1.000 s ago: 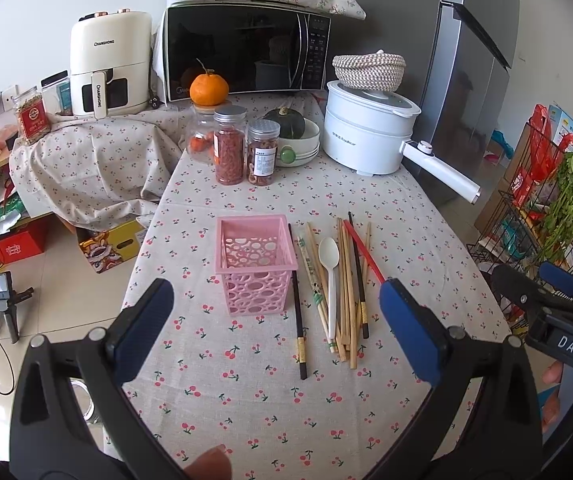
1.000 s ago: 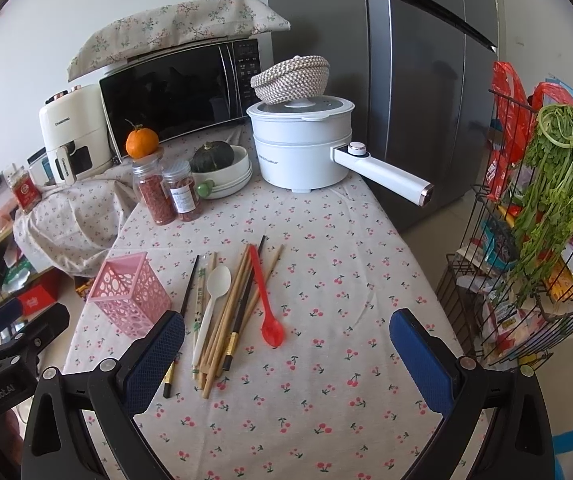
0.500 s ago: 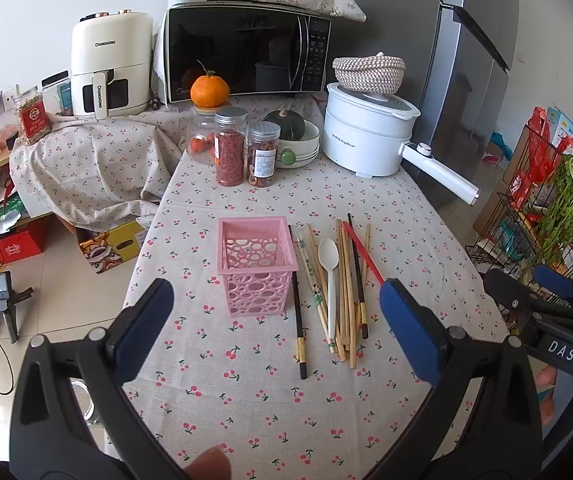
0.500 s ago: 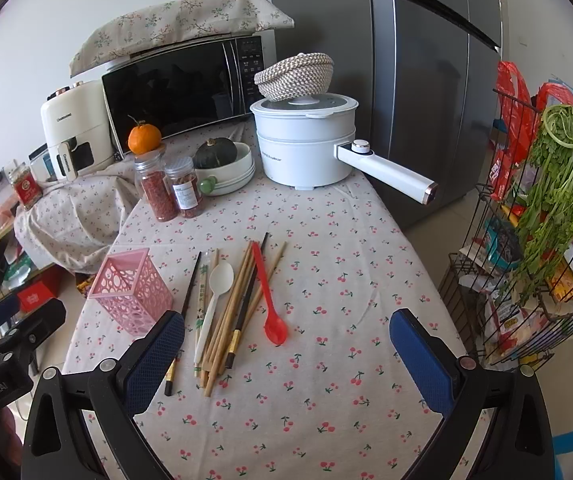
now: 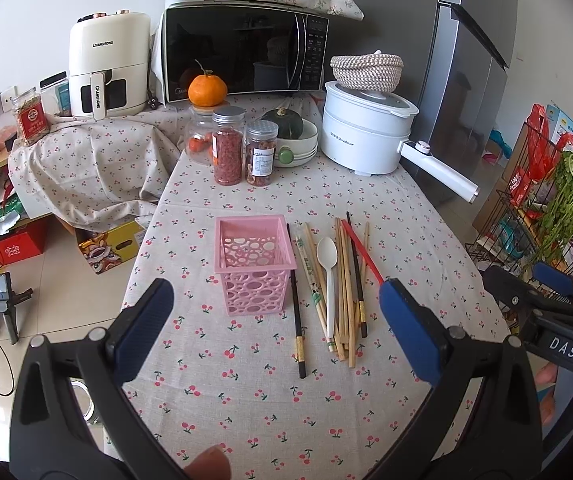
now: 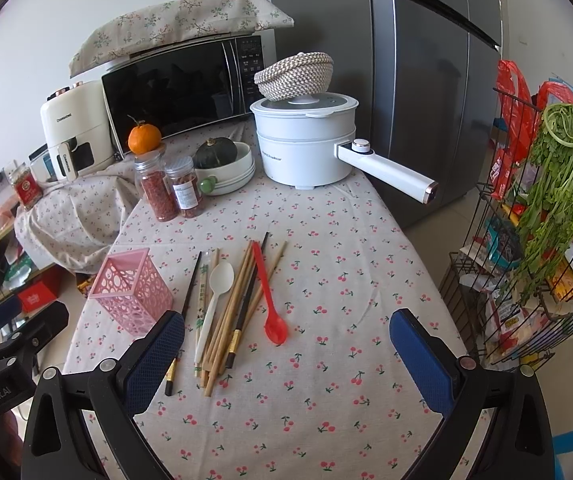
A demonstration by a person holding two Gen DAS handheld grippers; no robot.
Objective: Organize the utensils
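Ahead of the wide-spread left gripper [image 5: 276, 320] and right gripper [image 6: 286, 354], utensils [image 5: 336, 284] are laid beside a pink holder [image 5: 253, 264]; nothing is held.

"CHANGHONG" on air fryer [image 5: 106, 62]; "DAS" on right gripper [image 5: 542, 300]; "GenRobot.AI" on left gripper [image 6: 10, 332].

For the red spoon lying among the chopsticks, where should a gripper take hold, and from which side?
Grip the red spoon low on its handle, just above the bowl, coming from above with the right gripper. It lies flat at the pile's right edge, bowl nearest the gripper, and that end has bare cloth to its right.
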